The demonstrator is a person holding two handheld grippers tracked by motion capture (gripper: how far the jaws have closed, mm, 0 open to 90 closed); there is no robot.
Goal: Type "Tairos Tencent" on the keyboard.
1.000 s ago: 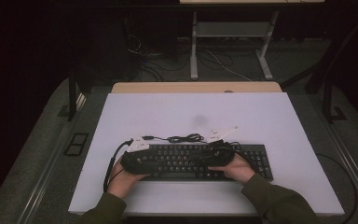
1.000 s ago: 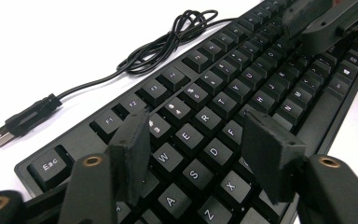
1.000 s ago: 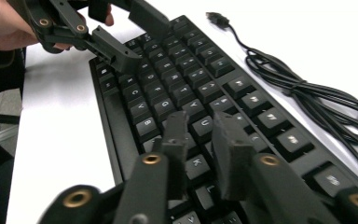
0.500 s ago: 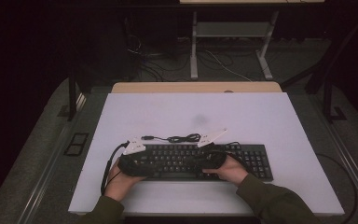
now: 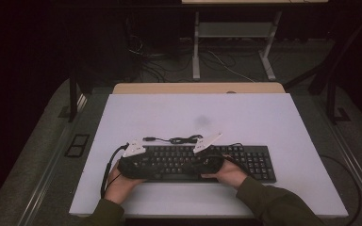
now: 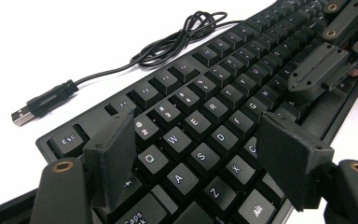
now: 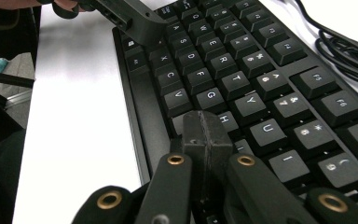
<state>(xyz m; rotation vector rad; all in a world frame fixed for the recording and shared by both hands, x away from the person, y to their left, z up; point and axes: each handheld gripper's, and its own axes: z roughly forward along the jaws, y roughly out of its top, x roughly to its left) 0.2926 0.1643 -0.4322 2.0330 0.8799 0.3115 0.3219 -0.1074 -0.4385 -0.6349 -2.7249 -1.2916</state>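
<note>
A black full-size plastic computer keyboard [image 5: 202, 162] lies in the lower middle of the high view, on a white rectangular tabletop [image 5: 264, 117], with its thin black cable [image 5: 179, 139] coiled just above its top edge and ending in a USB plug [image 6: 25, 114] at the left of the left gripper view. The left gripper [image 5: 134, 160] sits over the keyboard's left end in the high view; in its own view the two black jaws stand apart at the bottom of the frame, one over the number row at lower left and one over the bottom letter row at lower right, with the Q, W, A, S and Z keys showing between them and nothing pinched; they have just been opening. The right gripper [image 5: 207, 157] sits over the keyboard's middle in the high view; in its own view the jaws are pressed flat together at bottom centre, their joined tip lying just beside the H key, whether touching the keys cannot be told, and nothing is held between them
</note>
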